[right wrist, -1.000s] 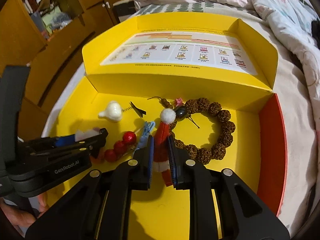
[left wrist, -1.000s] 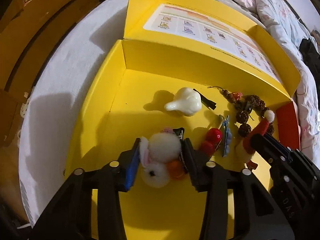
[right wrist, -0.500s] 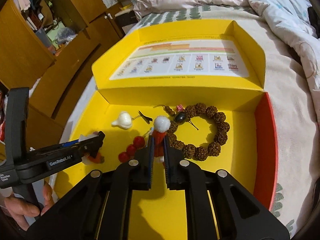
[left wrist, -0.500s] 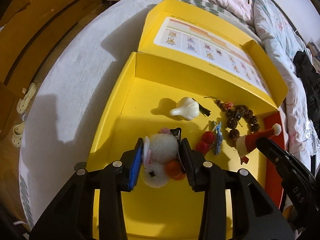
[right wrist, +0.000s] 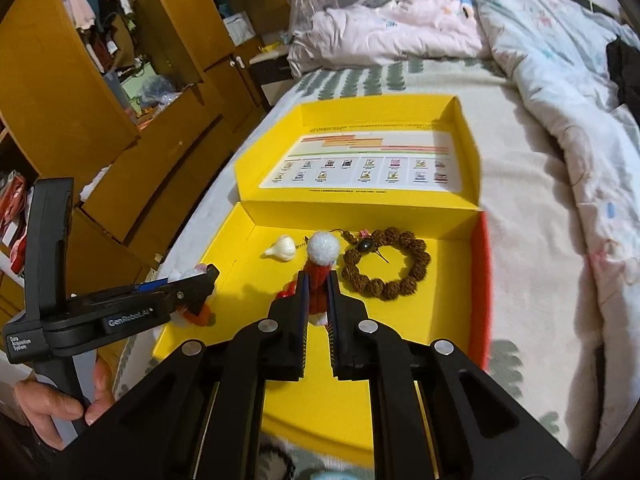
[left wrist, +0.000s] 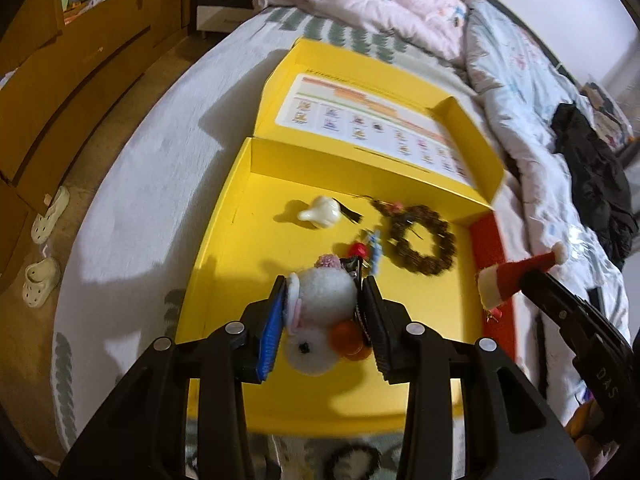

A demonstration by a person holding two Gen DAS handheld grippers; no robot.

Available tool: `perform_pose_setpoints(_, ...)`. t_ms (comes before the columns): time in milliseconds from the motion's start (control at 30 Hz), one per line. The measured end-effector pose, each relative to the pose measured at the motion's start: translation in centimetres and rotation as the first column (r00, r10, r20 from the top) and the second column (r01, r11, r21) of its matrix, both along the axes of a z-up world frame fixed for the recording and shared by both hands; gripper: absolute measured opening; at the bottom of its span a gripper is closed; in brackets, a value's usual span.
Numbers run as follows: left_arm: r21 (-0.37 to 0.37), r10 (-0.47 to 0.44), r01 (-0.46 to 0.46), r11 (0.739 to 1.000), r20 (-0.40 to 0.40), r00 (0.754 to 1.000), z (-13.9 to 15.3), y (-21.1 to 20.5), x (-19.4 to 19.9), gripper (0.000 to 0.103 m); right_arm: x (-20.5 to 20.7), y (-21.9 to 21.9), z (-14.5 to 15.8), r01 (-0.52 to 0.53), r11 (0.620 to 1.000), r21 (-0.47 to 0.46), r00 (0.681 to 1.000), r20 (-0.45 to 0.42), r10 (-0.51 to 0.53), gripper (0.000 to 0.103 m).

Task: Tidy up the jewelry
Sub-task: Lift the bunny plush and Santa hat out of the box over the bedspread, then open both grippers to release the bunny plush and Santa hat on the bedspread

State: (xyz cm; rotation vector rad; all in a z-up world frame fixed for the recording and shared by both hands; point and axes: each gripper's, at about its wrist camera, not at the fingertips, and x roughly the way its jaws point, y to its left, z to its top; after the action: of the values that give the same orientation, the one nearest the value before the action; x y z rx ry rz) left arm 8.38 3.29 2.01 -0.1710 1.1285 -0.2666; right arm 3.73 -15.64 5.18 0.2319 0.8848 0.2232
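My left gripper (left wrist: 325, 316) is shut on a white pompom hair clip (left wrist: 322, 300) with an orange ball, held above the open yellow box (left wrist: 224, 216). It also shows in the right wrist view (right wrist: 200, 280). My right gripper (right wrist: 317, 292) is shut on a red Santa-hat clip (right wrist: 320, 256) with a white pompom, held above the box; the clip shows at the right in the left wrist view (left wrist: 516, 278). In the box lie a brown bead bracelet (right wrist: 388, 264), a white garlic-shaped charm (right wrist: 282, 247), red beads (left wrist: 357, 249) and a blue clip (left wrist: 374, 246).
The box's lid (right wrist: 360, 160) lies open behind with a printed sheet. The box sits on a patterned bedspread (right wrist: 540, 280). Crumpled quilts (right wrist: 400, 16) lie at the back. Wooden wardrobes (right wrist: 72, 80) stand to the left, slippers (left wrist: 40, 272) on the floor.
Both grippers have lifted up and back from the box floor with their clips. The box looks smaller and farther. The bracelet, charm, red beads and blue clip stay in the box.
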Motion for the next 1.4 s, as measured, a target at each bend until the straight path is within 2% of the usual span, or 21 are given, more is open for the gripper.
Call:
perform_pose_setpoints(200, -0.011, -0.057, 0.058, 0.998, 0.039, 0.998, 2.4, 0.4, -6.0, 0.038, -5.6, -1.6, 2.9, 0.022, 0.999, -0.026, 0.999, 0.036, -0.021, 0.01)
perform_pose_setpoints(300, 0.003, -0.07, 0.07, 0.998, 0.03, 0.997, 2.5, 0.4, -8.4, 0.038, -8.7, -2.8, 3.6, 0.044, 0.998, -0.042, 0.998, 0.048, -0.042, 0.01)
perform_pose_setpoints(400, 0.031, -0.107, 0.106, 0.994, 0.021, 0.994, 1.5, -0.2, -11.7, 0.038, -11.3, -4.5, 3.6, 0.078, 0.996, -0.053, 0.996, 0.05, -0.076, 0.01)
perform_pose_setpoints(600, 0.085, -0.148, 0.153, 0.985, -0.058, 0.987, -2.8, -0.7, -16.4, 0.038, -14.6, -8.8, 1.3, 0.164, 0.983, -0.077, 0.986, 0.011, -0.164, 0.01)
perform_pose_setpoints(900, 0.189, -0.13, 0.154, 0.97, -0.136, 0.982, -7.9, -0.8, -18.1, 0.038, -12.2, -11.5, -4.8, 0.206, 0.969, -0.138, 0.972, -0.088, -0.219, 0.01)
perform_pose_setpoints(967, 0.193, -0.137, 0.165, 0.967, -0.153, 0.979, -8.9, -1.0, -18.1, 0.038, -11.3, -11.9, -6.2, 0.208, 0.968, -0.142, 0.968, -0.113, -0.224, 0.01)
perform_pose_setpoints(1200, 0.23, -0.146, 0.185, 0.955, -0.176, 0.974, -10.7, -2.3, -17.6, 0.039, -9.3, -12.6, -8.0, 0.203, 0.968, -0.149, 0.964, -0.141, -0.224, 0.01)
perform_pose_setpoints(1333, 0.235, -0.135, 0.178, 0.955, -0.188, 0.973, -11.4, -2.5, -17.1, 0.047, -8.6, -12.7, -8.9, 0.197, 0.968, -0.156, 0.962, -0.157, -0.221, 0.01)
perform_pose_setpoints(1400, 0.24, -0.13, 0.174, 0.955, -0.189, 0.973, -11.5, -2.5, -17.0, 0.052, -8.5, -12.4, -9.2, 0.181, 0.971, -0.156, 0.964, -0.167, -0.206, 0.014)
